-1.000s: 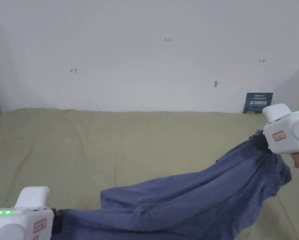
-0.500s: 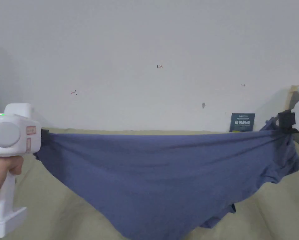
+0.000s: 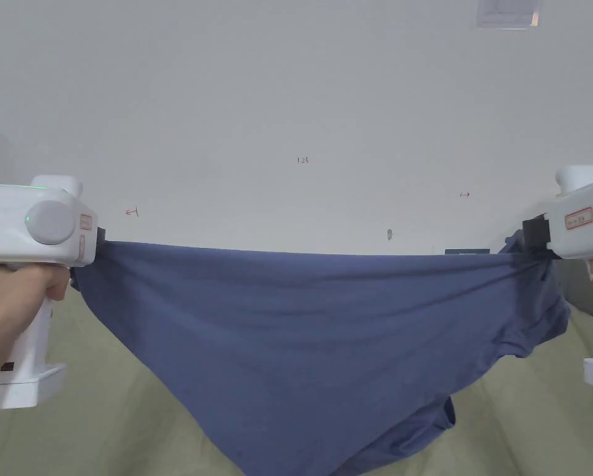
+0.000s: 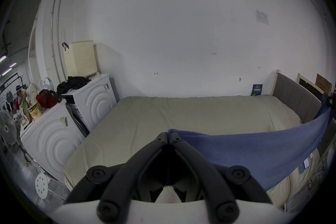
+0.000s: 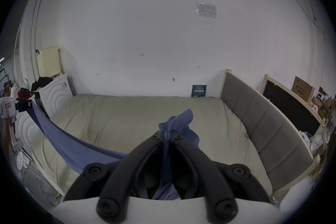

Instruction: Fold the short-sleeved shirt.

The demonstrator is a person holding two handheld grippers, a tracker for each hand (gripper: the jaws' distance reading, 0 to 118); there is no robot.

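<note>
A blue short-sleeved shirt (image 3: 314, 334) hangs stretched in the air above the bed, its top edge pulled nearly straight and its lower part sagging to a point. My left gripper (image 3: 100, 242) is shut on the shirt's left end; in the left gripper view the closed jaws pinch the blue cloth (image 4: 254, 151) at the left gripper's tips (image 4: 168, 135). My right gripper (image 3: 528, 238) is shut on the right end, where cloth bunches; the right gripper view has fabric (image 5: 180, 120) sticking out past the right gripper's closed tips (image 5: 167, 134).
A khaki-covered bed (image 4: 181, 115) lies under the shirt against a white wall. A grey padded headboard (image 5: 258, 128) stands on its right. White machines (image 4: 91, 100) with a cream basket (image 4: 80, 58) and clutter stand on its left. A small dark sign (image 5: 199, 90) leans on the wall.
Both grippers have lifted the shirt off the bed and pulled it wide apart; the left rose from near the mattress. The head camera has tilted upward.
</note>
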